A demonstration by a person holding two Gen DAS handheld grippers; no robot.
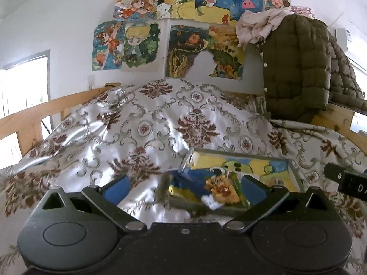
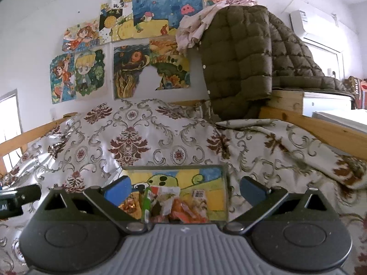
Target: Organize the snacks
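Note:
A clear rectangular box (image 1: 291, 171) with a cartoon-painted bottom lies on the patterned cloth; it also shows in the right wrist view (image 2: 226, 183). In the left wrist view an orange snack packet (image 1: 221, 190) lies inside it. In the right wrist view several packets lie in it: an orange one (image 2: 185, 210), a white-and-green one (image 2: 160, 194), a golden one (image 2: 129, 205). My left gripper (image 1: 184, 186) is open and empty, just before the box's left end. My right gripper (image 2: 184, 188) is open and empty, low over the box.
A satin cloth with a maroon floral pattern (image 1: 146, 123) covers the surface. A wooden rail (image 2: 321, 128) borders it. A green quilted jacket (image 1: 298, 64) hangs at the back right. Children's paintings (image 2: 128, 45) cover the wall.

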